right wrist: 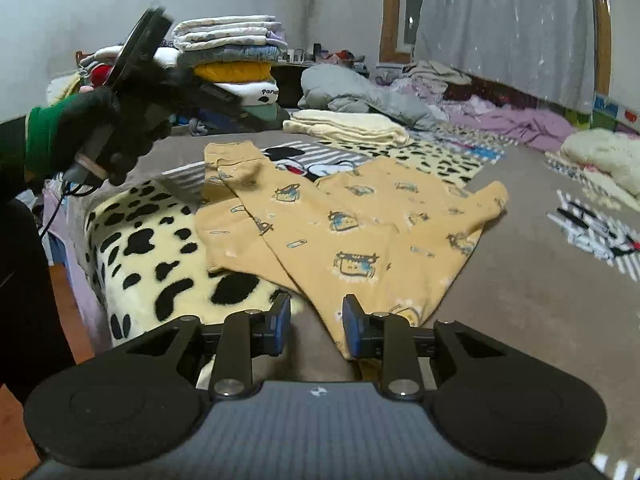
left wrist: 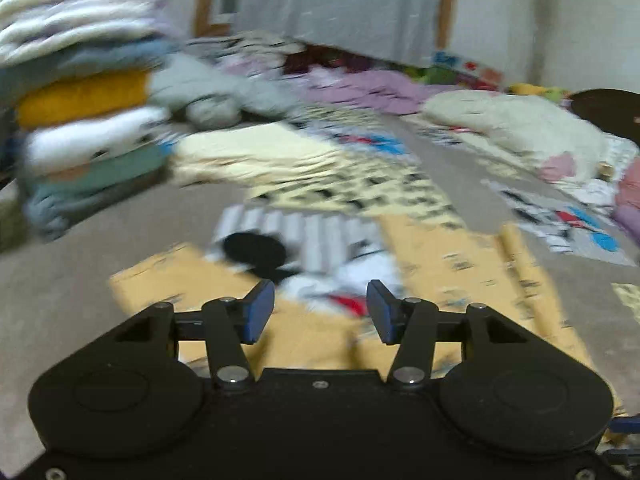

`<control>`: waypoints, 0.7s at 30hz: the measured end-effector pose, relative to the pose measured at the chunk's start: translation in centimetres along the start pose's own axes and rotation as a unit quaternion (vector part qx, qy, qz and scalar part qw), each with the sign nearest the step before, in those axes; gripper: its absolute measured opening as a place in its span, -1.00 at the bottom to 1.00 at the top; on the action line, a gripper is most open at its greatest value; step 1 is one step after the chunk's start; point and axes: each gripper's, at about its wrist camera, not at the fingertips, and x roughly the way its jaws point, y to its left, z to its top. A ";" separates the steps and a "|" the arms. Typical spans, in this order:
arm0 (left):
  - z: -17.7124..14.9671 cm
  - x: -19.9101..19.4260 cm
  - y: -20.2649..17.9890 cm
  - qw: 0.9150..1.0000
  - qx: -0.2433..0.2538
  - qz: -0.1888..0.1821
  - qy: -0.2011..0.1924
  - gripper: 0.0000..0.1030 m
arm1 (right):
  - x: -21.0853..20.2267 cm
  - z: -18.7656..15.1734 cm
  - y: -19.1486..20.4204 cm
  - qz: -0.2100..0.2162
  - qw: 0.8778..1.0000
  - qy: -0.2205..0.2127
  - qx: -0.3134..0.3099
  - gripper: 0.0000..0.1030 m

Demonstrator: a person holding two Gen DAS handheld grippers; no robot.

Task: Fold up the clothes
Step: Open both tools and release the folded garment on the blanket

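Item: yellow pants (right wrist: pixel 340 232) lay flat at 12 o'clock of the right gripper (right wrist: pixel 316 322), its jaws apart and empty; left gripper (left wrist: pixel 320 312) likewise gaped, aloft; fold likely unstarted, next needing a hem grasp.

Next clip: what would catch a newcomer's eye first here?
The yellow printed garment spread flat mid-bed, its near edge just ahead of the open right gripper. Then the cow-spotted blanket draped over the bed's left corner, and the tall stack of folded clothes at the back left.
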 end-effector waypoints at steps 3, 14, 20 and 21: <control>0.2 1.6 -3.3 0.999 0.029 -0.035 0.004 -0.03 | -0.3 -0.1 -0.2 -0.018 1.000 -0.006 -0.006 -0.41; 1.7 6.3 -11.9 0.992 0.037 -0.115 0.031 -0.03 | -0.8 -0.8 -2.4 0.018 0.999 0.031 0.025 -0.29; 3.8 11.8 -15.1 0.989 0.019 -0.129 0.074 -0.05 | -0.9 -0.3 -3.1 0.016 0.999 -0.027 0.039 -0.27; 4.0 12.9 -15.6 0.988 0.016 -0.128 0.084 -0.07 | -0.5 -0.2 -3.0 0.013 0.999 -0.029 0.035 -0.27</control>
